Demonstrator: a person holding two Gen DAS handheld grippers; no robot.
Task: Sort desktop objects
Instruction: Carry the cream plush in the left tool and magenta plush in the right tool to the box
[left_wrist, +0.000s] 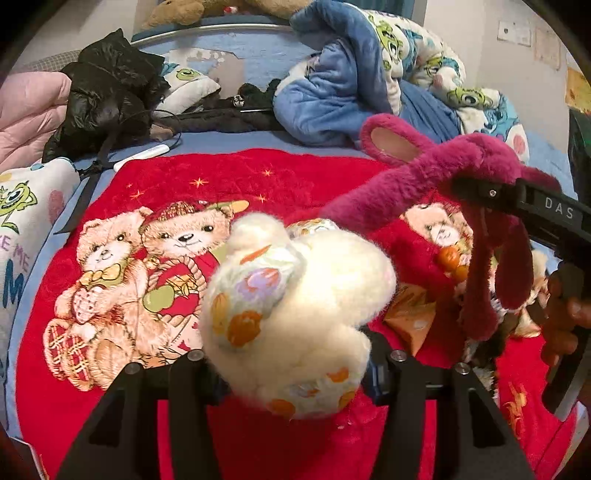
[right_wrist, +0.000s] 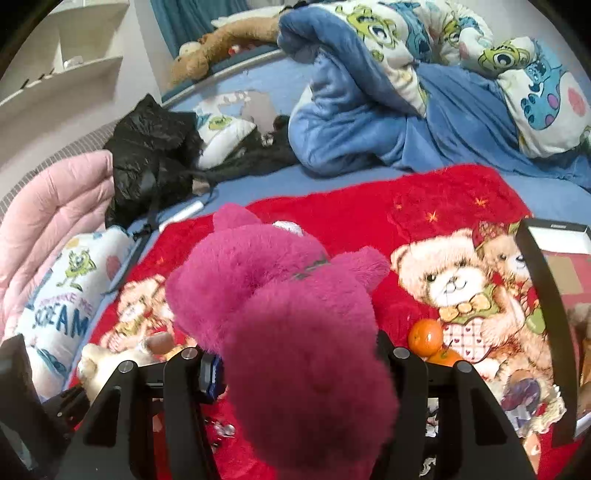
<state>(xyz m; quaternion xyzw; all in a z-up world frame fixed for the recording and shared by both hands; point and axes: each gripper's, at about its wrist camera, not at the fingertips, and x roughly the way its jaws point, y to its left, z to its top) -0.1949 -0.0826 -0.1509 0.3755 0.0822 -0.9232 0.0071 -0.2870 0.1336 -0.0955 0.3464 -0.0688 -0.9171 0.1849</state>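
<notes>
The cream plush toy (left_wrist: 295, 317), with its patches of orange and lilac print, sits between the fingers of the left gripper (left_wrist: 295, 369), which is clenched on it and holds it above the red teddy-bear blanket (left_wrist: 110, 369). In the right wrist view only a pale furry part of this toy (right_wrist: 107, 362) shows at the lower left, beside the gripper frame.

The magenta plush toy (right_wrist: 295, 332) is grasped by the right gripper (right_wrist: 301, 363); its body fills the middle of that view and hides the fingertips. From the left camera the same toy (left_wrist: 461, 162) hangs in the air at the right, with a long limb dangling down, and the black finger of the right gripper (left_wrist: 491, 194) presses into its fur. Both toys are lifted, not lying on the blanket.

On the blanket, just beside the right gripper, there are two oranges (right_wrist: 428, 339) touching each other. An open box (right_wrist: 554, 295) with a dark rim stands at the right edge.

Further back on the bed lie a crumpled blue blanket (right_wrist: 369, 122), a black jacket (right_wrist: 151, 155), a pink quilt (right_wrist: 48, 221) and a white pillow (right_wrist: 62, 295) with cartoon print. A brown plush bear (right_wrist: 221, 44) lies along the headboard.
</notes>
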